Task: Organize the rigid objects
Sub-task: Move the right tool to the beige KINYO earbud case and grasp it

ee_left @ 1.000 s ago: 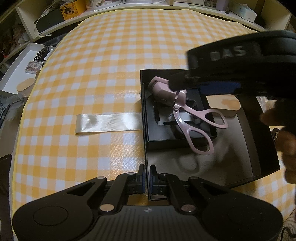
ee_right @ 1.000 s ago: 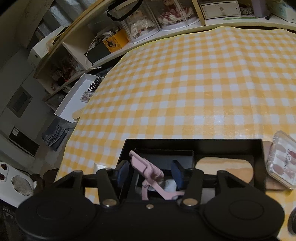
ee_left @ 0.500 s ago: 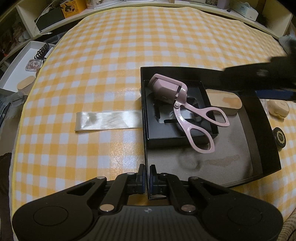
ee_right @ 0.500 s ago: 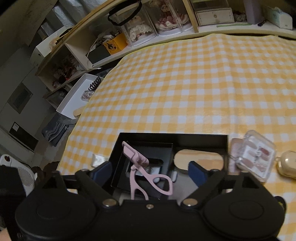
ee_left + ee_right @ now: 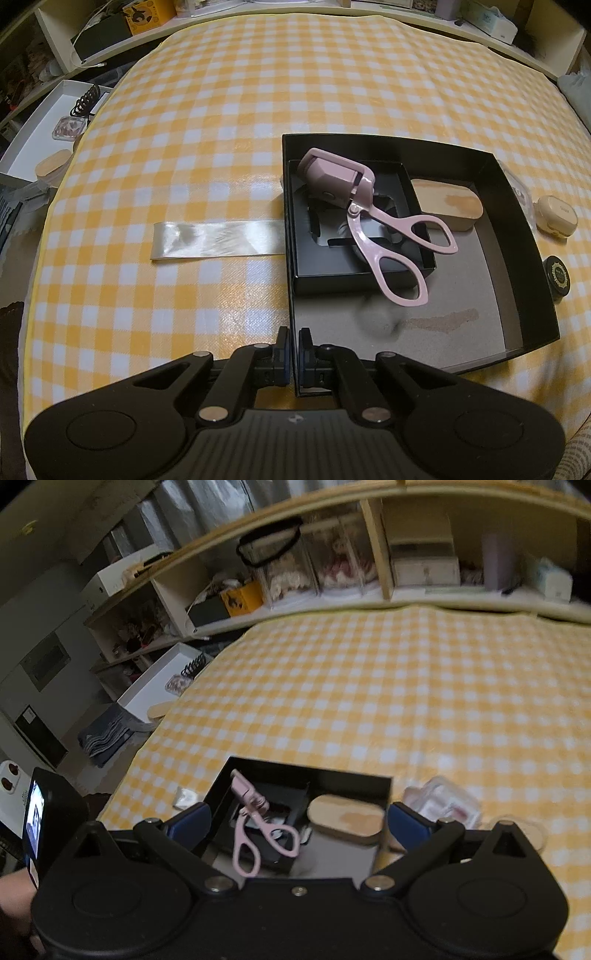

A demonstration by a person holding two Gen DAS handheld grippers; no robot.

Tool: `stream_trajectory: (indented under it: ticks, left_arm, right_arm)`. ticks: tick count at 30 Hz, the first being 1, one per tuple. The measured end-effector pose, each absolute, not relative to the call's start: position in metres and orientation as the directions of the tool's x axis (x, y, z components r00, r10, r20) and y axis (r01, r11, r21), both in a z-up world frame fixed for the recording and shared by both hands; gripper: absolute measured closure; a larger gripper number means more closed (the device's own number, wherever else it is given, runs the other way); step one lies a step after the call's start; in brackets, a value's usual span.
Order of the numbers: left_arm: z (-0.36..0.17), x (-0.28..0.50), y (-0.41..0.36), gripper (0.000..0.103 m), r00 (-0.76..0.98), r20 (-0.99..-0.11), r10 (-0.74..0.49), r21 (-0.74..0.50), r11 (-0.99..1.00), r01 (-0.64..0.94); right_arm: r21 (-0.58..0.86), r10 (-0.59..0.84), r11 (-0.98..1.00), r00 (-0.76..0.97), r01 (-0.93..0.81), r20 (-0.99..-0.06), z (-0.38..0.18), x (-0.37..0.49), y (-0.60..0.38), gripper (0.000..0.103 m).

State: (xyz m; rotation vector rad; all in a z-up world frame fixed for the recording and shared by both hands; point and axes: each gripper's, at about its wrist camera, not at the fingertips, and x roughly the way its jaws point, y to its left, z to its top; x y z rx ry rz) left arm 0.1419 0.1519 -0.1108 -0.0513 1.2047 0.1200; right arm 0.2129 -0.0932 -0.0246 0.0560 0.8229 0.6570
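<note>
1. Since a second ago the right gripper (image 5: pixel 297 819) has let go of the pink eyelash curler (image 5: pixel 364 218) and drawn back and up; its jaws, then close around the curler's head, now stand wide and are opening, with nothing pressed between the blue pads (image 5: pixel 188 821).
2. Curler lies centre-right in the left wrist view, head on the small inner black box (image 5: pixel 325 254), its two loop handles overhanging that box's lower-right rim above the grey floor of the big tray.
3. Inner box sits in the upper-left corner of the large black tray (image 5: pixel 517 236).
4. Wooden oval-lidded case (image 5: pixel 448 205) rests inside the tray, just right of the inner box, against the far wall.
5. Left gripper (image 5: pixel 294 354) at bottom centre, clenched on the tray's near-left wall; the thin black edge passes between its pads.
6. Silvery ribbon strip (image 5: pixel 218 242) lies flat on the yellow checked tablecloth (image 5: pixel 258 110), left of the tray, its right end touching the tray's side.
7. Right of the tray, on the cloth: a cream earbud-style case (image 5: pixel 556 218) and a small round black jar (image 5: pixel 557 275), both outside it.
8. Right wrist view, blurred: a clear plastic case (image 5: pixel 443 801) right of the tray.
</note>
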Motion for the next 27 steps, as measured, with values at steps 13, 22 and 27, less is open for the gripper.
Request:
stream_trajectory:
  ticks: [13, 22, 27]
  left_arm:
    - [-0.109, 0.141, 0.152, 0.099, 0.356, -0.932, 0.07, 0.029, 0.992, -0.119]
    - [-0.109, 0.141, 0.151, 0.099, 0.357, -0.931, 0.071, 0.03, 0.992, -0.119]
    - [-0.108, 0.141, 0.151, 0.099, 0.357, -0.931, 0.072, 0.03, 0.992, -0.119]
  right_arm:
    - [0.248, 0.521, 0.847, 0.639, -0.471, -0.565, 0.003, 0.207, -0.157, 0.0]
    - [0.158, 0.326, 0.944, 0.751, -0.29, -0.574, -0.005, 0.224, -0.2, 0.0]
    - [0.191, 0.299, 0.954, 0.731, -0.23, -0.613, -0.022, 0.242, -0.22, 0.0]
